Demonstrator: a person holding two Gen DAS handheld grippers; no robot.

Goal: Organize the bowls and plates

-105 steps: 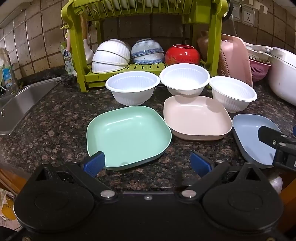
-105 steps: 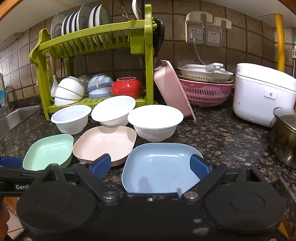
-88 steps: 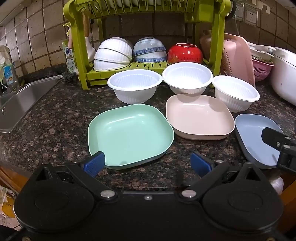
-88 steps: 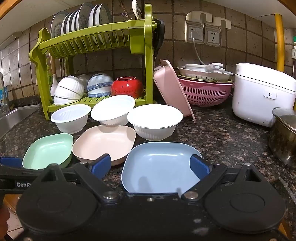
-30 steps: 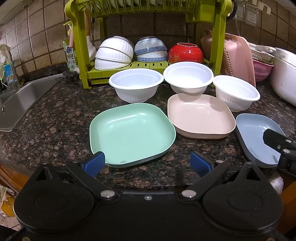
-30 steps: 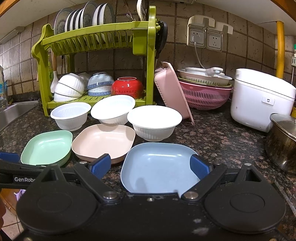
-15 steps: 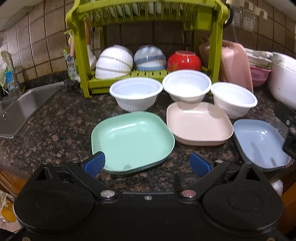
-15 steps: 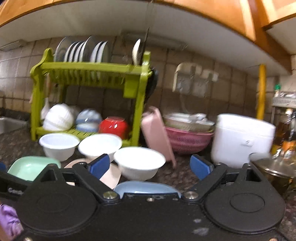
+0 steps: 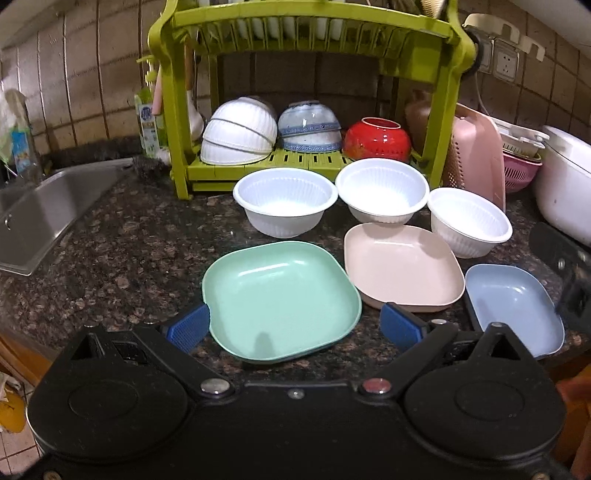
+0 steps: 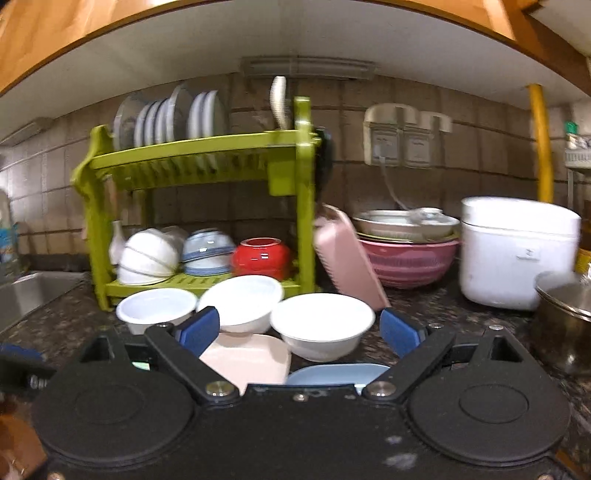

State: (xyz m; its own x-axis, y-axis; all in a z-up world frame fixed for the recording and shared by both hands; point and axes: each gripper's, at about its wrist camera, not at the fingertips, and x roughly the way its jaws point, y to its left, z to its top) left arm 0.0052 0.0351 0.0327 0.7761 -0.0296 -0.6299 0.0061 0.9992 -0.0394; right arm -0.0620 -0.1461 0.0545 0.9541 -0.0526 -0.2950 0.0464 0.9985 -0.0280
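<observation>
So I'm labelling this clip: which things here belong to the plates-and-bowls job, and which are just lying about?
Job:
- green plate
- pink plate
- blue plate
- three white bowls
- dish rack

Lying about:
- sink
- rice cooker
- pink colander
- steel pot

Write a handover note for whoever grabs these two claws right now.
Left claw: open, empty, over the green plate's near edge.
Right claw: open, empty, raised, facing the green rack.
On the counter: three white bowls in a row; in front, green, pink and blue plates.
Done: nothing stacked.
Left: everything.
</observation>
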